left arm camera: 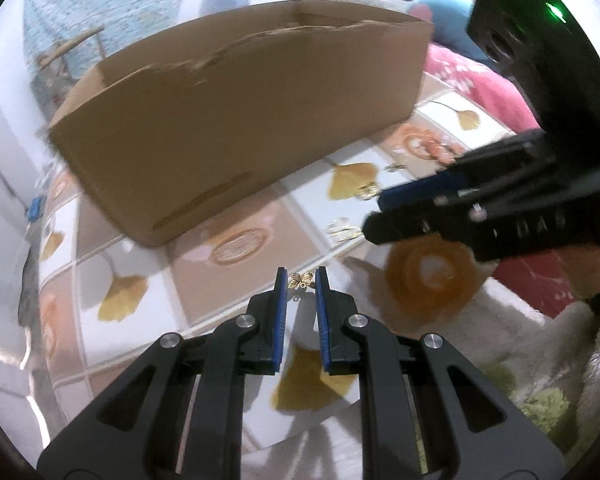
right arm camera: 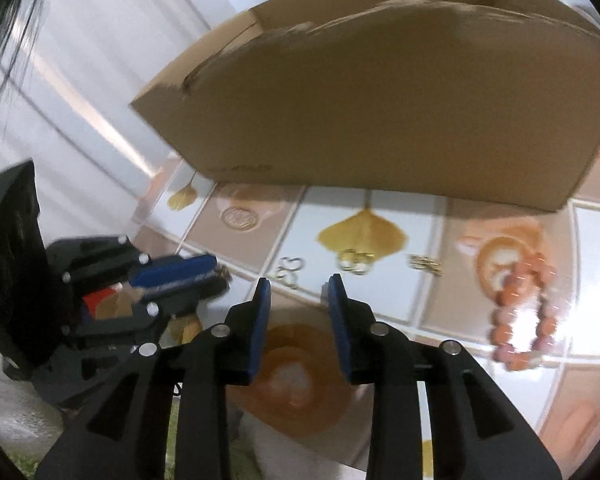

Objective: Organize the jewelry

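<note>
Left wrist view: at lower centre the left gripper (left arm camera: 301,280) pinches a small gold butterfly-shaped charm (left arm camera: 301,279) below the brown cardboard box (left arm camera: 236,120), while at right the right gripper (left arm camera: 374,216), jaws apart and empty, hangs beside gold rings (left arm camera: 366,191) on the patterned tablecloth (left arm camera: 236,248).

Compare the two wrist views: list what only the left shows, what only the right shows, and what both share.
Only the left wrist view shows the gold butterfly charm clearly, pinched between the left tongs; it also shows pink fabric.

Only the right wrist view shows the coral bead bracelet whole, and the right tongs open with nothing between them.

Both show the cardboard box, the patterned tablecloth and small gold pieces lying near the box.
</note>
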`<state>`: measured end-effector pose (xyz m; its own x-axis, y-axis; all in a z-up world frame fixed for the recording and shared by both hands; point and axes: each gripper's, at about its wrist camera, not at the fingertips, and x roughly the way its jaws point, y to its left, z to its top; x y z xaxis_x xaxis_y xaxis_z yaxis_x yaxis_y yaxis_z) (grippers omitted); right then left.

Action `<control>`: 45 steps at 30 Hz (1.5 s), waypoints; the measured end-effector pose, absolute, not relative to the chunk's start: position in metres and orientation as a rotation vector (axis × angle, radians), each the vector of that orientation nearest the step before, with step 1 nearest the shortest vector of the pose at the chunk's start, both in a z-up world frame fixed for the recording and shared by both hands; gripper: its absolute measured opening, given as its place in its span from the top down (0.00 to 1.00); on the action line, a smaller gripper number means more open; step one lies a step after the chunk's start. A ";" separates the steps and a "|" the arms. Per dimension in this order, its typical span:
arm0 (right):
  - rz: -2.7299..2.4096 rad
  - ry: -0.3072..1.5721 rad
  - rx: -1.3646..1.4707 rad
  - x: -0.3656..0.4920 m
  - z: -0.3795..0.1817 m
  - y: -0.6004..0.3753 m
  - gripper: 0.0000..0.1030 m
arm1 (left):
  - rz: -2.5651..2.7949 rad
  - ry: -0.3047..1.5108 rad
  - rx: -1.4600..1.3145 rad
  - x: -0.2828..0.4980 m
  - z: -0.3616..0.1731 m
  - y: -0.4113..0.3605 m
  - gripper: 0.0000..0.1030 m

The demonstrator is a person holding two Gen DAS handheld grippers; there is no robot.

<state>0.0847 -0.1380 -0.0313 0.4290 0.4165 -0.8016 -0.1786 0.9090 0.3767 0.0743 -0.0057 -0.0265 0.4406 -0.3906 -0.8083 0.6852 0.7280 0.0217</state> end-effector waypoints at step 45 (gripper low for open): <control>0.179 1.035 -0.030 0.097 -0.038 -0.059 0.87 | -0.677 0.874 0.299 0.095 -0.034 0.027 0.88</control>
